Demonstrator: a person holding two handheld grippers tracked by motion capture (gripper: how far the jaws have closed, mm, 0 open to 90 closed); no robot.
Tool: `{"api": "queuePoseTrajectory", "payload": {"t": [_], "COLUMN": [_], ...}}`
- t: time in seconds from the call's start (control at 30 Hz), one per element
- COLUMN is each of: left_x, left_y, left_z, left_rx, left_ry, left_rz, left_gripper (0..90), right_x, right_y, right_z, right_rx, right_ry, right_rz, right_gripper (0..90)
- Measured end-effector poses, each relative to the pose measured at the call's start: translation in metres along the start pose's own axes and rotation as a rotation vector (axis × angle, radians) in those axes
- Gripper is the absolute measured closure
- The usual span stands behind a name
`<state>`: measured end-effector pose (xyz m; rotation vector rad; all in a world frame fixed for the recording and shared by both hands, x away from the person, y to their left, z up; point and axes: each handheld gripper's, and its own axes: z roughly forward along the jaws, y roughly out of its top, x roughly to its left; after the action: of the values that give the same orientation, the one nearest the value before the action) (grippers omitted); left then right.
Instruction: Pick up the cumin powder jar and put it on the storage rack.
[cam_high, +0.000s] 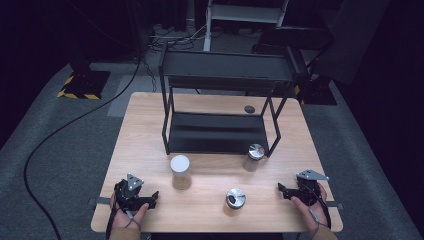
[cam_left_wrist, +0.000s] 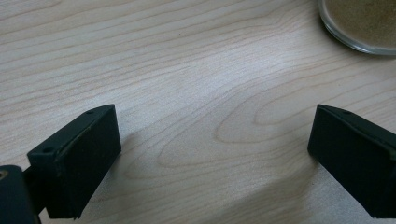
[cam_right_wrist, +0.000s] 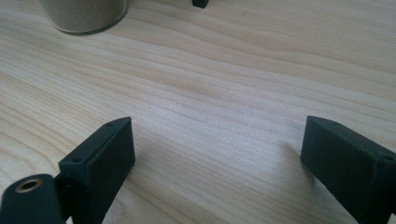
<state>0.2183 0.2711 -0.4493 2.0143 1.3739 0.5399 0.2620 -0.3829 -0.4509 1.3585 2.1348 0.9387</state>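
Both the left gripper (cam_high: 150, 196) and right gripper (cam_high: 283, 190) rest wide open, empty. The nearest jar (cam_high: 235, 199) stands at six o'clock; grasp it squarely at mid-body.

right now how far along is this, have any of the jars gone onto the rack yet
Nothing looks done: all three jars stand on the table in front of the rack, the white-lidded jar, the front jar and the right jar. Both rack shelves look bare. Nothing is in hand: the left gripper and right gripper rest open near the table's front edge. Picking up the jars is all left.
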Motion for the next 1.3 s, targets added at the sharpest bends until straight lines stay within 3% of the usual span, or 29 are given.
{"api": "queuePoseTrajectory", "payload": {"t": [0.13, 0.27, 0.5, 0.9, 1.3], "left_x": [0.004, 0.001, -0.007, -0.021, -0.027], "left_y": [0.000, 0.000, 0.001, -0.007, -0.010], "left_z": [-0.003, -0.010, -0.029, -0.056, -0.067], "left_rx": [-0.020, -0.053, -0.151, -0.314, -0.383], "left_ry": [-0.027, -0.028, -0.048, -0.064, -0.075], "left_rz": [-0.003, 0.005, 0.033, 0.047, 0.050], "left_gripper": [6.0, 5.6, 5.5, 5.1, 4.3], "right_x": [0.000, 0.000, -0.001, -0.001, -0.001], "right_y": [0.000, 0.000, -0.001, -0.001, -0.001], "right_z": [0.000, 0.000, -0.001, -0.001, -0.001], "right_rx": [0.000, 0.000, -0.001, -0.001, -0.001], "right_ry": [0.002, 0.002, 0.004, 0.005, 0.005], "right_rz": [-0.002, -0.002, -0.004, -0.006, -0.006], "right_gripper": [10.0, 10.0, 10.0, 10.0, 10.0]}}
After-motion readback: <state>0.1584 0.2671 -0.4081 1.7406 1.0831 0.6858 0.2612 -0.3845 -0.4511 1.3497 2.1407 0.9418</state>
